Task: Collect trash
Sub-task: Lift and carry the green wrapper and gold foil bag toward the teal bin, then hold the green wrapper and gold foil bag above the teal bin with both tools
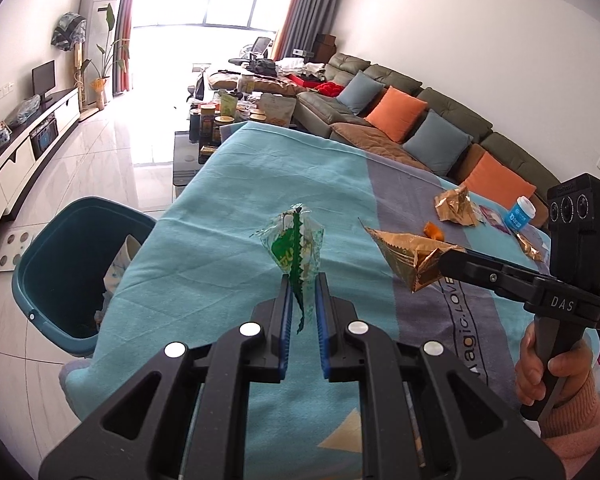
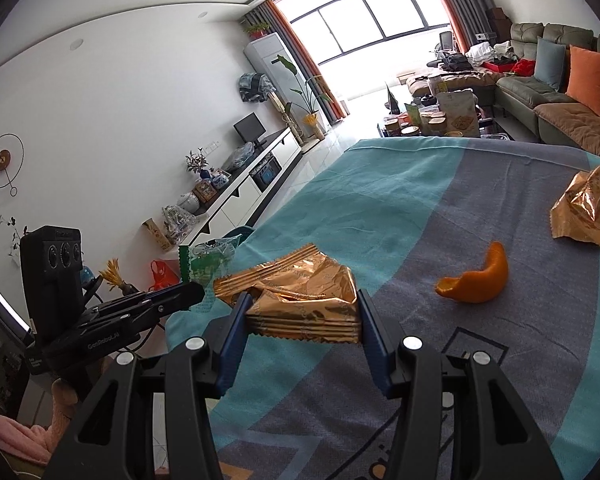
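Blanket (image 1: 228,248) table, bin (image 1: 60,264) beside | left gripper (image 1: 303,280) clamped on green wrapper (image 1: 296,244) | right gripper (image 2: 302,312) clamped on gold wrapper (image 2: 296,288) | risk: thin foil slipped free before bin is reached.

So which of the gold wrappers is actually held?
The flat gold wrapper clamped in the right gripper; the crumpled gold wrapper lies loose on the cloth.
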`<state>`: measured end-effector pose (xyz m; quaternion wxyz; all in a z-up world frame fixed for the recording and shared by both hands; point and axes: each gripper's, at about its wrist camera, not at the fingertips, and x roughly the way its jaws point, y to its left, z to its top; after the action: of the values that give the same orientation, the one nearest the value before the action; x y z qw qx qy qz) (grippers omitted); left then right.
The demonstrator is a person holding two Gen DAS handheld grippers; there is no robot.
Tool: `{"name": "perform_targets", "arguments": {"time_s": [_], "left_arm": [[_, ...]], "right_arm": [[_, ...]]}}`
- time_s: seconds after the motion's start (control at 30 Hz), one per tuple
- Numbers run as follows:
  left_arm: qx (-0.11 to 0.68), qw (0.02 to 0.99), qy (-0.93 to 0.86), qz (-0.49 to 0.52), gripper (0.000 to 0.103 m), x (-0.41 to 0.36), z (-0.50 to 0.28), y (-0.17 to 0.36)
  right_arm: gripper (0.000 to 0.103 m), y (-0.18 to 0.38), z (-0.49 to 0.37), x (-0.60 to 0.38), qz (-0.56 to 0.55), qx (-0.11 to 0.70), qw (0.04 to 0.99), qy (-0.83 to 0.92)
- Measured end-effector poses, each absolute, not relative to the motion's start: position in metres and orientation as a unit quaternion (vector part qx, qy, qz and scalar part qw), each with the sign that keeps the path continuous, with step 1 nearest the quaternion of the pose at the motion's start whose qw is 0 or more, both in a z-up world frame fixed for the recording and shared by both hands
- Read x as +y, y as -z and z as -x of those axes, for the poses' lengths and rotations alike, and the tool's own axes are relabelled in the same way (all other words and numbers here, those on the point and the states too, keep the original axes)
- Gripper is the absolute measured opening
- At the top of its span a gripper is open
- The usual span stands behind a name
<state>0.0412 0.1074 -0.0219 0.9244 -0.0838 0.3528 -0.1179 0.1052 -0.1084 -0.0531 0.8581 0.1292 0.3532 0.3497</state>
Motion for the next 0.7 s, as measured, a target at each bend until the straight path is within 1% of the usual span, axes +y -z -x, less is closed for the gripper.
{"name": "perform_targets", "arguments": {"time_s": [0.7], "left_arm": [[0.335,0.934,0.056,0.110,0.012,0.160,-0.037,0.016]], "right_arm": [[0.050,0.047,-0.118,-0.054,-0.113,0.362,0.838,-0.392]]}}
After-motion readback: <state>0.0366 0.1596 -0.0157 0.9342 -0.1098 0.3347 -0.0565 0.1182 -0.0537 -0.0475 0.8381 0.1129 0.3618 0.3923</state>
